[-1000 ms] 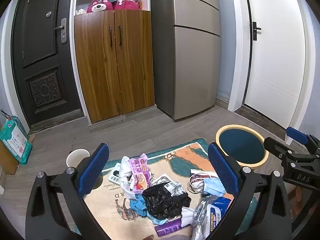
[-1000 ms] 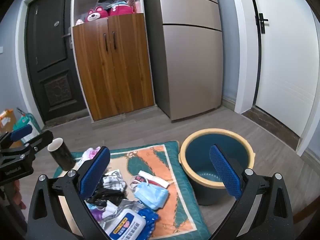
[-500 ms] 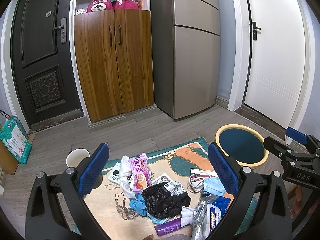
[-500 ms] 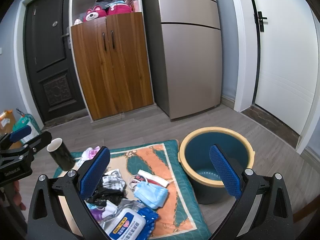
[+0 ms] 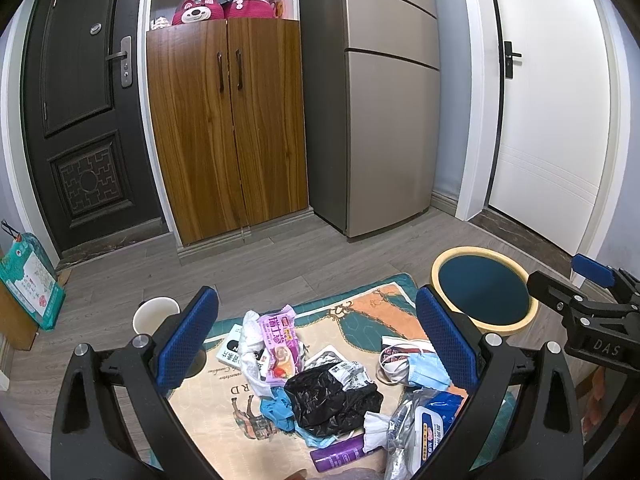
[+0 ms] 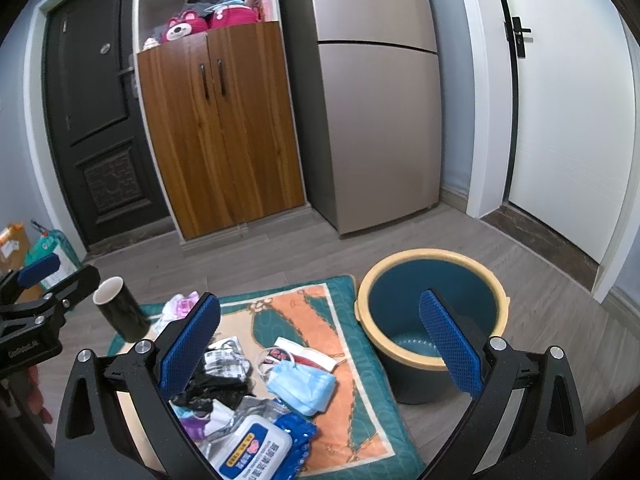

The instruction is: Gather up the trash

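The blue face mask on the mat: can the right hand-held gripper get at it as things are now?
Probably yes. The right hand-held gripper is open and holds nothing, and the blue face mask lies uncovered on top of the mat, below and between its fingers.

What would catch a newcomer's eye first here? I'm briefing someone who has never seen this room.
First, the heap of trash on the patterned mat: a black plastic bag, a blue face mask, a pink snack wrapper and a wipes pack. Next, the yellow-rimmed blue bucket standing on the floor just right of the mat, with nothing visible in it. Both grippers hang open above, holding nothing.
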